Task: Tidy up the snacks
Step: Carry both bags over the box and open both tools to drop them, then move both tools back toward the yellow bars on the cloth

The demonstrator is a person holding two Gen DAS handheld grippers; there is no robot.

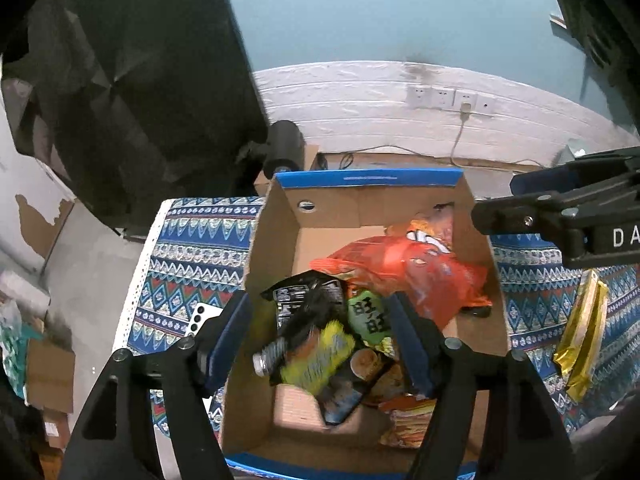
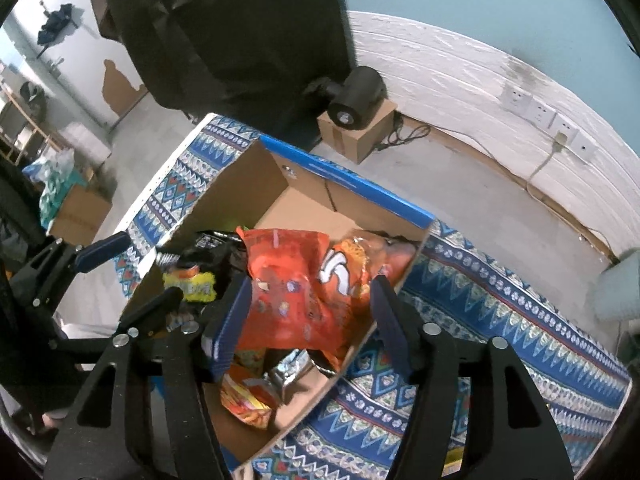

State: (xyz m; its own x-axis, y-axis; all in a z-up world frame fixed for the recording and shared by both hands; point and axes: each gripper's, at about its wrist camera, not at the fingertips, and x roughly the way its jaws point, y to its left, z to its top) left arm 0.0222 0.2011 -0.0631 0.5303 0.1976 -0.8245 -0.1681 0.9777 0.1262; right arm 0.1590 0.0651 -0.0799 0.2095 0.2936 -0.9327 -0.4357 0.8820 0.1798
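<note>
An open cardboard box [image 1: 368, 178] with blue rims sits on a blue patterned cloth [image 1: 192, 248] and holds several snack packets. My left gripper [image 1: 318, 304] hovers open over its near half, above a black packet [image 1: 296, 296], a blurred yellow-green packet [image 1: 316, 356] and a green packet [image 1: 368, 316]; no pad presses on them. My right gripper [image 2: 310, 284] stands open over the box [image 2: 344, 184], with a large orange bag [image 2: 296, 292] lying loose between its fingers. A gold packet [image 1: 584, 336] lies on the cloth outside the box, at the right.
A white phone [image 1: 200, 316] lies on the cloth left of the box. Behind the table stands a black cylinder device [image 2: 356, 100] on a small carton, with wall sockets [image 2: 536, 108] and cables. Dark fabric [image 2: 224, 32] hangs at the back left.
</note>
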